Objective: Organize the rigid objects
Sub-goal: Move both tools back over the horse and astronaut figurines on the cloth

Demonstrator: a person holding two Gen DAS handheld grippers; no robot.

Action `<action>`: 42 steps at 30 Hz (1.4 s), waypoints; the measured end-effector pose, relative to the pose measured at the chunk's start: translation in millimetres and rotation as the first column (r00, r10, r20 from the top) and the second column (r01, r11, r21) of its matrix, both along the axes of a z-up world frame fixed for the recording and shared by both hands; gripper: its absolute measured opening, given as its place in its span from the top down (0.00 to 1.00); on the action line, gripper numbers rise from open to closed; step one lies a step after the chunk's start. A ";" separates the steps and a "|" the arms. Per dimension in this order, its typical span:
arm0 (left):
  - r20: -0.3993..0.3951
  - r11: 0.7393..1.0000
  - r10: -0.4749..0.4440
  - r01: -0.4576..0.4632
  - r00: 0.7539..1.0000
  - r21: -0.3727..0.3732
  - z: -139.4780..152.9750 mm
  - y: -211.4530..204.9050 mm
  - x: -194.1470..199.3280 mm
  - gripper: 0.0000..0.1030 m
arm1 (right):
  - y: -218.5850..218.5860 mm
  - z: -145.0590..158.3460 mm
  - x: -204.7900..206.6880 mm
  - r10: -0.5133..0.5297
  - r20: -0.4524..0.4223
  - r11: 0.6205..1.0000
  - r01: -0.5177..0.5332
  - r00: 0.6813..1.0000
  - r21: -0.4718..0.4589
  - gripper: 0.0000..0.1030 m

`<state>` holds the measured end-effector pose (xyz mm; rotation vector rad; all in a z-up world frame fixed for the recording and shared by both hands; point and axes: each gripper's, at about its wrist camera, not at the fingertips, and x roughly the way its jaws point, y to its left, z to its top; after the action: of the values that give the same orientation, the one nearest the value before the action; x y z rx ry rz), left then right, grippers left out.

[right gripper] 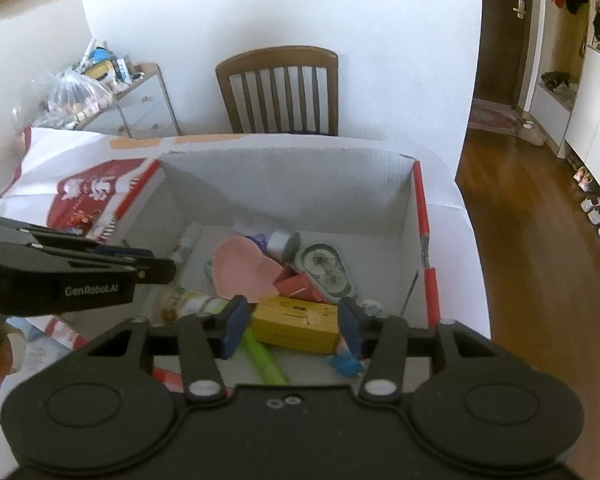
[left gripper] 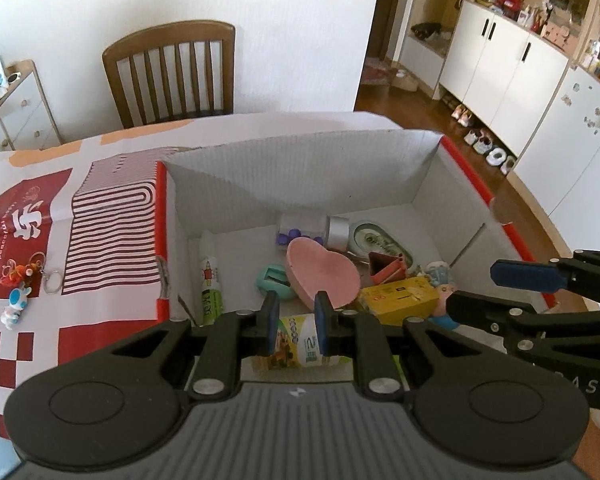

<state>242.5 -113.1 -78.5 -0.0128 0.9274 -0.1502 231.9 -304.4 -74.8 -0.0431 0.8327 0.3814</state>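
**A:** What does the left wrist view show?

**B:** The left gripper (left gripper: 297, 328) sits at the bottom centre, over an open cardboard box (left gripper: 300, 176) on a red-and-white tablecloth (left gripper: 112, 216). Its two blue pads are drawn close together with only a narrow slot between them, and they grip nothing. Through the slot you can see a bottle with a yellow-green label (left gripper: 300, 342) lying on the box floor.

**A:** What else is in the box?

**B:** A pink heart-shaped dish (left gripper: 324, 276) lies near the middle. A yellow carton (left gripper: 400, 300) is at 4 o'clock from the dish. A clear jar with a silver lid (left gripper: 320, 230) lies on its side at 12 o'clock from it. A small glue bottle (left gripper: 210, 284) lies along the wall at 9 o'clock.

**A:** And the other gripper?

**B:** The right gripper (right gripper: 292, 328) hangs over the same box, fingers well apart and closed on nothing. In its own view the yellow carton lies below, between the pads.

**A:** Is anything outside the box?

**B:** Two small keychain figures (left gripper: 20, 288) lie on the cloth at 9 o'clock. A wooden chair (left gripper: 172, 72) stands beyond the table at 11 o'clock.
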 end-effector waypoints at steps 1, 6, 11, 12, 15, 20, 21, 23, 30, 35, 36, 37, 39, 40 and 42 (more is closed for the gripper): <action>0.006 1.000 -0.001 0.001 1.000 -0.005 2.5 1.6 -3.0 0.83 | 0.8 2.6 -2.2 0.003 0.005 1.000 -0.003 1.000 0.003 0.51; 0.040 1.000 -0.006 0.007 0.999 -0.026 14.5 13.4 -21.0 0.83 | 7.6 13.0 -13.7 0.007 0.029 1.000 -0.007 1.000 0.017 0.48; 0.065 0.999 0.007 -0.005 0.998 -0.036 23.3 31.8 -38.3 0.83 | 19.8 23.5 -26.7 0.015 0.067 0.999 -0.017 0.998 0.030 0.33; 0.068 0.999 0.011 -0.008 0.998 -0.038 24.9 35.5 -41.6 0.83 | 23.0 25.0 -29.3 0.019 0.071 0.999 -0.022 0.997 0.034 0.33; 0.083 0.999 0.013 -0.009 0.996 -0.050 29.3 49.9 -51.6 0.83 | 32.1 30.3 -37.1 0.029 0.086 0.999 -0.033 0.996 0.043 0.29; 0.108 0.999 0.016 -0.010 0.994 -0.049 33.6 75.1 -65.5 0.83 | 54.7 38.6 -48.7 0.061 0.106 0.996 -0.066 0.993 0.051 0.21; 0.112 0.999 0.018 -0.012 0.994 -0.050 34.6 81.0 -68.4 0.83 | 59.1 39.8 -50.7 0.069 0.106 0.996 -0.075 0.992 0.055 0.18; 0.125 0.998 0.019 -0.012 0.992 -0.055 36.4 93.6 -75.1 0.83 | 70.3 41.6 -54.8 0.082 0.105 0.994 -0.089 0.991 0.062 0.18; 0.144 0.998 0.044 -0.036 0.989 -0.060 39.7 145.0 -92.0 0.82 | 119.5 44.3 -73.9 0.158 0.123 0.985 -0.165 0.980 0.054 0.13; 0.148 0.997 0.059 -0.052 0.987 -0.056 39.1 182.1 -98.5 0.82 | 160.1 40.6 -83.2 0.193 0.115 0.979 -0.200 0.974 0.048 0.11; 0.148 0.997 0.061 -0.053 0.987 -0.057 39.2 189.9 -99.3 0.82 | 167.1 39.7 -83.8 0.194 0.110 0.979 -0.200 0.975 0.048 0.11; 0.149 0.997 0.062 -0.054 0.987 -0.059 39.1 197.7 -100.0 0.82 | 174.6 38.9 -84.5 0.195 0.106 0.978 -0.201 0.975 0.051 0.11; 0.149 0.997 0.065 -0.057 0.987 -0.058 38.5 212.9 -101.0 0.82 | 190.1 37.7 -85.8 0.194 0.103 0.978 -0.200 0.976 0.056 0.11; 0.150 0.997 0.067 -0.059 0.986 -0.057 37.6 221.4 -100.4 0.82 | 197.5 37.3 -86.6 0.194 0.104 0.978 -0.201 0.975 0.057 0.11; 0.152 0.997 0.071 -0.064 0.986 -0.051 36.2 236.8 -100.2 0.82 | 215.0 36.4 -86.5 0.198 0.109 0.977 -0.205 0.974 0.054 0.11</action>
<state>142.3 123.7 -42.3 -0.0741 0.7687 -0.1080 145.4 -89.5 -38.3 -0.0868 0.7151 0.5925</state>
